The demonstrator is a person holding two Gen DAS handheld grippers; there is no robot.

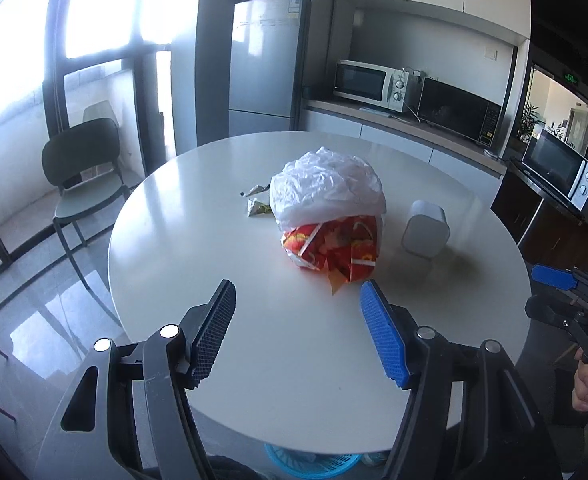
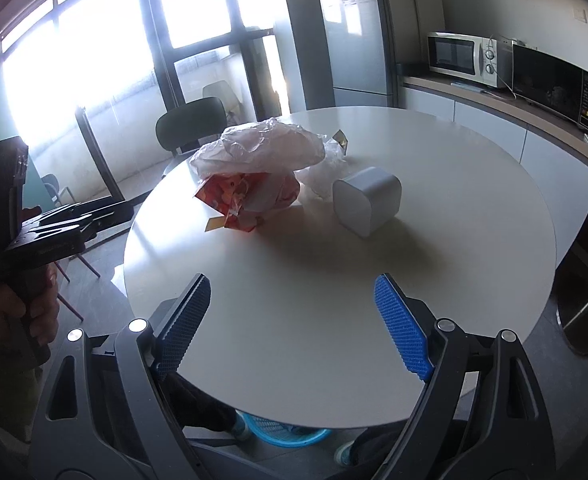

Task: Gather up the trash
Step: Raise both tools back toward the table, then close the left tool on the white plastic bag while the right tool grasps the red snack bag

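A crumpled white plastic bag (image 1: pixel 326 188) lies over red and yellow food wrappers (image 1: pixel 334 252) in the middle of a round white table (image 1: pixel 214 240). Two small crumpled foil wrappers (image 1: pixel 258 200) lie behind it to the left. The bag (image 2: pixel 266 146) and wrappers (image 2: pixel 246 196) also show in the right wrist view. My left gripper (image 1: pixel 298 332) is open and empty above the table's near side. My right gripper (image 2: pixel 294 324) is open and empty above the near edge. A blue basket (image 1: pixel 310 462) stands on the floor under the table; it also shows in the right wrist view (image 2: pixel 290 432).
A white rounded box (image 1: pixel 426 228) stands right of the trash, also in the right wrist view (image 2: pixel 368 200). A dark chair (image 1: pixel 82 168) stands left of the table by the windows. A fridge (image 1: pixel 266 64) and a counter with microwaves (image 1: pixel 370 84) are behind.
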